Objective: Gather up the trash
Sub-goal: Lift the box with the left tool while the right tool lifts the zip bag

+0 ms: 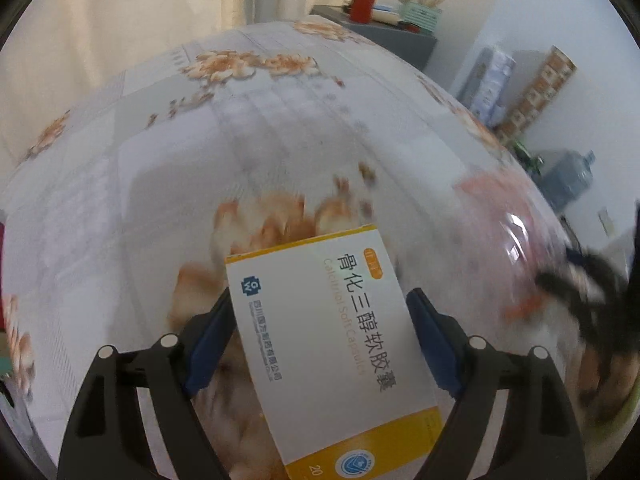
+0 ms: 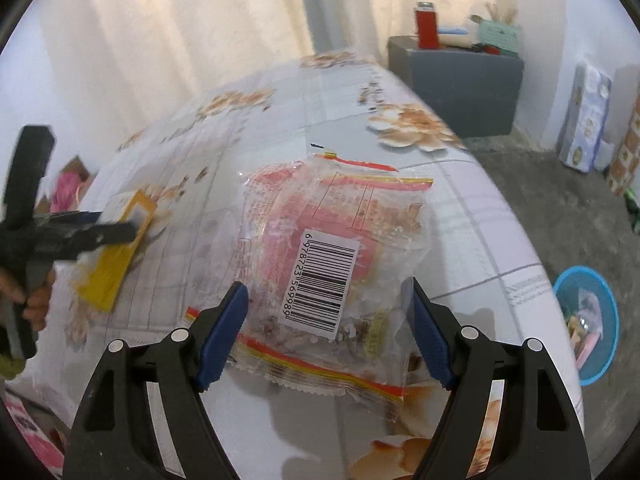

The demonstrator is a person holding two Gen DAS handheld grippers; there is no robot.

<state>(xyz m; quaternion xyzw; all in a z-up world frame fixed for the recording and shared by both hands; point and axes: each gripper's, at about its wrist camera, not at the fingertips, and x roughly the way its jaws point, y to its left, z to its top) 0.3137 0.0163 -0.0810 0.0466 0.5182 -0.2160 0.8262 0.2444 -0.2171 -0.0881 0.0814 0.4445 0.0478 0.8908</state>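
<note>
On the flowered tabletop (image 2: 320, 120): left claw (image 1: 320, 320) clamps a medicine box (image 1: 332, 344), lifted for binning; right claw (image 2: 326, 320), spread wide, straddles a snack wrapper (image 2: 320, 248), ungripped.

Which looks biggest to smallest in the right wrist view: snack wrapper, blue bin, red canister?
1. snack wrapper, by far the largest, though it lies nearest the camera.
2. blue bin on the floor.
3. red canister, smallest, but it stands farthest back on the grey cabinet, so true size is unsure.
</note>
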